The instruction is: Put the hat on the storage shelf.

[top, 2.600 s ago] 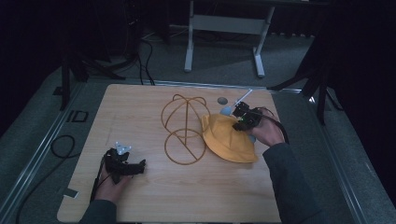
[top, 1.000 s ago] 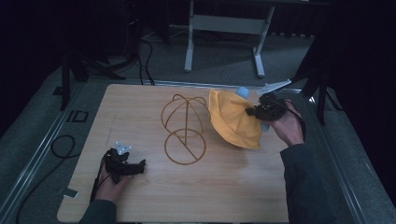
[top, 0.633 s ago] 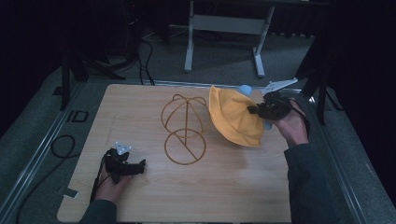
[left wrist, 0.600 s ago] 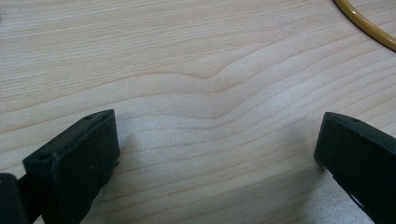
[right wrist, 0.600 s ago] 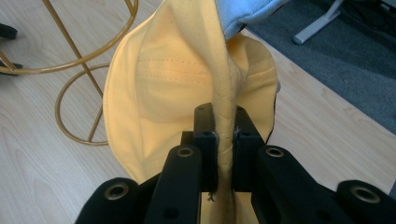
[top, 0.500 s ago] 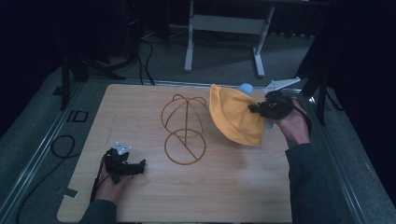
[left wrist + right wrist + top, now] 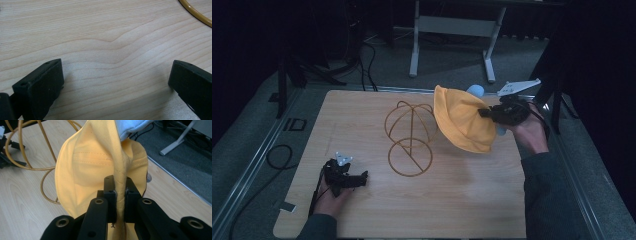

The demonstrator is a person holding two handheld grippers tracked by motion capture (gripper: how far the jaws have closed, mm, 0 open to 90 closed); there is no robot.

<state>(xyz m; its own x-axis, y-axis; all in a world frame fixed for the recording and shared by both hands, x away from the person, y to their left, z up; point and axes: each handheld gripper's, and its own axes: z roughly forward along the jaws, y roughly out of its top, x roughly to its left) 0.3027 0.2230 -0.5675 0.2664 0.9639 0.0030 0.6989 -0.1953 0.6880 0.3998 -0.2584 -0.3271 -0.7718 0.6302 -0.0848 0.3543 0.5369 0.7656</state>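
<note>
While yellow hat (image 7: 462, 122) is pinched thinly by right tool (image 7: 486, 113), upper right | slip risked | left tool (image 7: 362, 176) gaping, empty

A light wooden table (image 7: 452, 200) with visible grain stands on grey carpet (image 7: 452, 55). A metal rail (image 7: 247, 165) runs along the table's left edge. Behind the table stands a pale metal stand (image 7: 452, 30) with two splayed feet. Black cables (image 7: 367, 50) trail over the floor at the far left, and one cable loop (image 7: 279, 156) lies beside the table. A small dark label, possibly lettering, marks the floor (image 7: 294, 124).
</note>
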